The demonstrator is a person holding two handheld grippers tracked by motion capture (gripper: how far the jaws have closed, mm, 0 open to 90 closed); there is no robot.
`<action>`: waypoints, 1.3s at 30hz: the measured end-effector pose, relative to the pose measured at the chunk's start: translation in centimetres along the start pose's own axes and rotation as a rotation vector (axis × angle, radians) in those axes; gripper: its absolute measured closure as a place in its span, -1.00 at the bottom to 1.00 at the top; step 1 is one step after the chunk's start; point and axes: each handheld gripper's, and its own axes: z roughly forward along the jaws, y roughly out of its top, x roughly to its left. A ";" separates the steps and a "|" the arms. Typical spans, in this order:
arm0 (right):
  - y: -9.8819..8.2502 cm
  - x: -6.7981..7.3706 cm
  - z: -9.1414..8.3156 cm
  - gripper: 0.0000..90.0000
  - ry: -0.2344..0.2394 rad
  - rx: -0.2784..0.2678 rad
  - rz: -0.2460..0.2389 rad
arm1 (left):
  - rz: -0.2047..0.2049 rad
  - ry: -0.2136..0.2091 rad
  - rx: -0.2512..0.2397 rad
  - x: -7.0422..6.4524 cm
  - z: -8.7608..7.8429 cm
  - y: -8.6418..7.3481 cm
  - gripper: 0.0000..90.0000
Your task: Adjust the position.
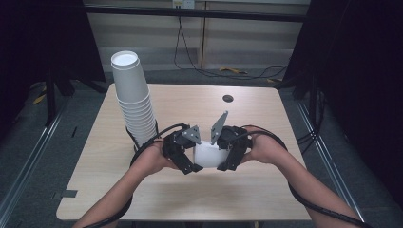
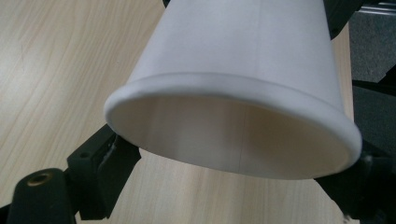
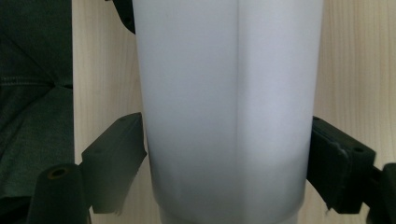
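Observation:
A white paper cup (image 1: 206,154) hangs on its side just above the wooden table (image 1: 190,199), between my two grippers. My left gripper (image 1: 189,166) comes in from the left. In the left gripper view the cup's open mouth (image 2: 233,135) faces the camera, and the left gripper (image 2: 233,168) has its black jaws pressed on the rim from both sides. My right gripper (image 1: 224,165) comes in from the right. In the right gripper view the cup's wall (image 3: 224,93) runs up between the jaws, and the right gripper (image 3: 226,158) presses both pads against its sides.
A tall leaning stack of white paper cups (image 1: 135,99) stands at the table's back left, close to my left hand. A round dark hole (image 1: 228,98) sits near the far edge. Black cables trail from both grippers. Dark green cloth (image 3: 32,93) lies beyond the table edge.

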 end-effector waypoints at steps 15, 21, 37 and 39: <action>0.1 0.1 0.7 -0.44 0.008 0.015 -0.009 | 0.009 -0.017 0.010 -0.1 0.2 0.1 -0.69; -0.6 0.1 0.5 -0.43 0.007 -0.038 0.013 | 0.015 -0.010 -0.024 -0.1 0.1 0.1 -0.74; -3.2 -0.3 0.2 -0.45 0.023 -0.251 0.051 | -0.034 -0.022 -0.118 0.1 -0.5 -0.2 -1.00; -3.5 -0.3 0.3 -0.45 0.031 -0.278 0.060 | -0.034 -0.031 -0.132 0.1 -0.6 -0.1 -1.00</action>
